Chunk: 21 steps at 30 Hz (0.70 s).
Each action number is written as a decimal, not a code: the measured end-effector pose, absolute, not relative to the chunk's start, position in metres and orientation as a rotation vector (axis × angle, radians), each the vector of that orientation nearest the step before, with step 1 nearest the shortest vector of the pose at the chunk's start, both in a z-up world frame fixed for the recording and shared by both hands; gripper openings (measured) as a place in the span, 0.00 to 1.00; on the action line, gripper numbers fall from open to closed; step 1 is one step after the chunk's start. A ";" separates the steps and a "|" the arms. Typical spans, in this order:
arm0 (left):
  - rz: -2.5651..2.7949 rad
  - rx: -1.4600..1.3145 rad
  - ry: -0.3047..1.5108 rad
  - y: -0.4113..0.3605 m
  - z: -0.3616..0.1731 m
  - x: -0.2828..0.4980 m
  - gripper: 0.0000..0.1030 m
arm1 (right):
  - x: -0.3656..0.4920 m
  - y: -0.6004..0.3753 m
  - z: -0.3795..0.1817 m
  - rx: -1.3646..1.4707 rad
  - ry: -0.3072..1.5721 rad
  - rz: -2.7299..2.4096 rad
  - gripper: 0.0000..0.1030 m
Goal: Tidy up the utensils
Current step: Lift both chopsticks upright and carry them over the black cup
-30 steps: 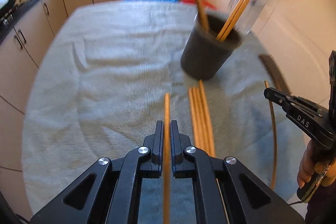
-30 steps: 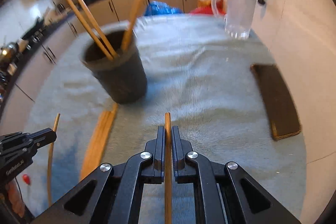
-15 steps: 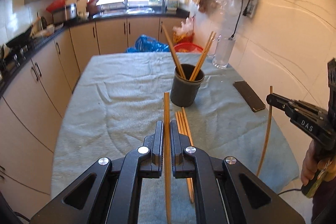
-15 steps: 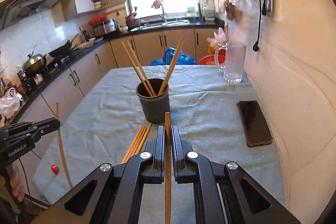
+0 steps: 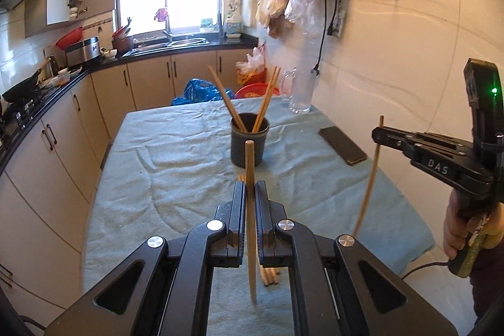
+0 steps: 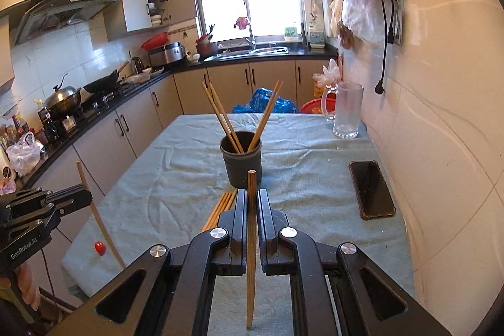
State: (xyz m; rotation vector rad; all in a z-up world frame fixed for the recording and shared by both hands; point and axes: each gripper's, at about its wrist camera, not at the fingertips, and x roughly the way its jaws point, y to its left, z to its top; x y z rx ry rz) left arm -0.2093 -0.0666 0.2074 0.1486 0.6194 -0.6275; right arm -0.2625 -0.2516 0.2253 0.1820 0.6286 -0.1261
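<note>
Chopsticks are the matter here, one clamped in each claw. The left gripper (image 5: 249,194) has its jaws pressed together on a chopstick (image 5: 250,229) that stands nearly upright between them, blunt end up, thin tip hanging below. The right gripper (image 6: 252,197) pinches its own chopstick (image 6: 251,257) the same way.

Taking the dark cup (image 6: 241,159) on the cloth-covered table (image 6: 315,153) as the landmark: both claws hang on the near side of it, apart from it and above the cloth, and each looks almost straight at it. The cup lies dead ahead of either claw, and both sticks have their long axis close to vertical, which already suits the cup's open mouth. Neither hand looks plainly nearer; I cannot tell which would reach first. My guess is that the coming move is a carry forward and over the rim, then a lowering, thin end first.

Between the claws and the cup a small bundle of loose chopsticks (image 6: 220,207) lies flat on the cloth, pointing towards the cup's base. Inside the cup a few sticks (image 6: 220,115) lean outward to both sides, leaving a gap in the middle.

The right view shows each stick's slant from the side: the left one (image 6: 97,213) tilts. The left view shows the right stick (image 5: 370,175) likewise. Right of the cup lies a phone (image 6: 371,189), and beyond that a glass mug (image 6: 346,109).
</note>
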 end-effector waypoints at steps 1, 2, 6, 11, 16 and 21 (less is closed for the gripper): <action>-0.631 0.144 0.616 -0.066 0.210 -0.210 0.05 | -0.263 -0.252 0.228 0.182 0.622 -0.125 0.06; -0.634 0.137 0.613 -0.067 0.212 -0.209 0.05 | -0.263 -0.251 0.230 0.184 0.615 -0.124 0.06; -0.640 0.112 0.604 -0.070 0.224 -0.200 0.05 | -0.259 -0.251 0.239 0.192 0.592 -0.125 0.06; -0.637 0.111 0.578 -0.082 0.243 -0.181 0.05 | -0.244 -0.257 0.249 0.209 0.562 -0.136 0.06; -0.633 0.097 0.549 -0.097 0.266 -0.153 0.05 | -0.224 -0.268 0.270 0.238 0.510 -0.143 0.06; -0.617 0.064 0.543 -0.115 0.287 -0.113 0.05 | -0.195 -0.275 0.298 0.245 0.433 -0.149 0.06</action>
